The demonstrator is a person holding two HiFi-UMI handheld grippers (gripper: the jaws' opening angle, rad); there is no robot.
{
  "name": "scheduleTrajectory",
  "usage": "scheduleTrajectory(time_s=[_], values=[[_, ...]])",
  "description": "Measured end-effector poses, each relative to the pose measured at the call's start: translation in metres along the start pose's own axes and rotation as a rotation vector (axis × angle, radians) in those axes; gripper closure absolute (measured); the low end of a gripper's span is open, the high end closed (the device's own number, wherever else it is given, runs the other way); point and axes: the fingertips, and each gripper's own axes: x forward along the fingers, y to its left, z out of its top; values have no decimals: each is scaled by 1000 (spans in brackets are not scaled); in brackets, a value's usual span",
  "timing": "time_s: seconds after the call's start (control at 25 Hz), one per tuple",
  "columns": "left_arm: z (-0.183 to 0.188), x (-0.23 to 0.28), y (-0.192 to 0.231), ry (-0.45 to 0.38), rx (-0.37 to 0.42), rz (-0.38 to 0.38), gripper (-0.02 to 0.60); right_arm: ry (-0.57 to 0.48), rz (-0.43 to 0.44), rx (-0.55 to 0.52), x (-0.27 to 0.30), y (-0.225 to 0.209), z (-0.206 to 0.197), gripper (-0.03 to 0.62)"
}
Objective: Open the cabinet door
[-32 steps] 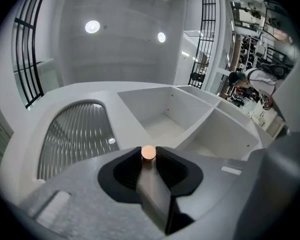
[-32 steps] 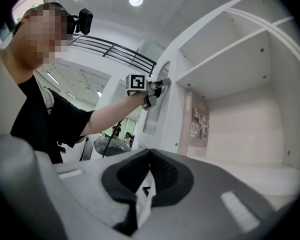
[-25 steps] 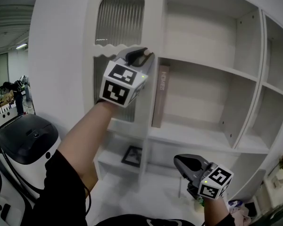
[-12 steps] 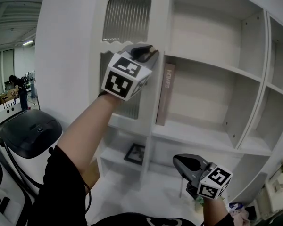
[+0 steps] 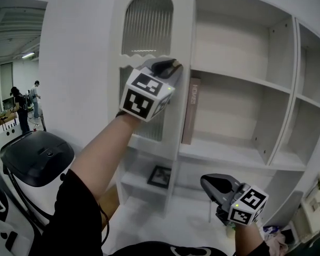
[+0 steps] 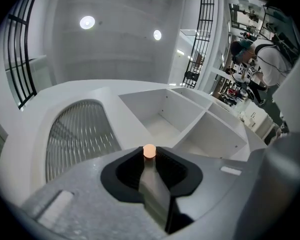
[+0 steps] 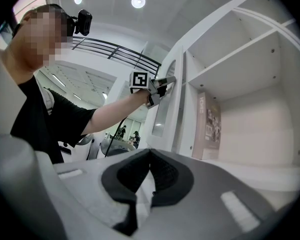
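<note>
Room: a white shelving unit (image 5: 288, 89) fills the wall. A book (image 5: 191, 111) stands upright on one open shelf, and a picture frame (image 5: 161, 176) lies on a lower one.
Cabinet door (image 5: 148, 31): a tall panel with arched ribbed glass that closes the left bay of the unit. Its free edge is just beside the book.
Left tool (image 5: 170, 66): raised to the door's free edge and closed on the small round knob (image 6: 149, 151). A pad presses on each side of the knob.
Right tool (image 5: 207, 181): held low in front of the bottom shelves, well apart from the door. Its jaws are together with nothing between them.
Change over the last second: the head view has slid across the unit. The left tool, door edge and book keep the same spacing to one another. The grip on the knob is unchanged, and the right tool stays idle.
Door position: in the right gripper view the free edge appears to stand slightly off the frame. How far it stands off cannot be told.
Meaning for the task: the grasp looks established, but the swing has barely begun. Most of the opening remains.
Next move, judged: pull the knob outward along an arc about the hinge side. Keep the pull in line with the jaws.
Risk: the knob is small and round and may slip from the pads if the pull goes off line.
</note>
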Motion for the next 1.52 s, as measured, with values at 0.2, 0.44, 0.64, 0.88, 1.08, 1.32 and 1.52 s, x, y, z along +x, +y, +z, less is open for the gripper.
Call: scheduleTrajectory(time_s=[0.2, 0.44, 0.64, 0.88, 1.08, 1.32, 1.52], values=[[7, -13, 1, -3, -25, -19, 503, -14, 1, -4, 8, 23, 10, 593], [18, -30, 3, -20, -45, -44, 503, -19, -6, -7, 15, 47, 18, 592], [26, -44, 5, -23, -63, -66, 505, -25, -14, -18, 18, 66, 29, 593], [34, -62, 8, -37, -100, -87, 506, -28, -25, -20, 21, 91, 37, 593], [41, -75, 13, -42, -117, -107, 506, -27, -38, -24, 25, 111, 43, 592], [47, -94, 18, -54, -148, -127, 506, -14, -61, -25, 29, 132, 46, 594], [53, -109, 24, -65, -180, -142, 506, -11, -76, -31, 30, 150, 53, 594]])
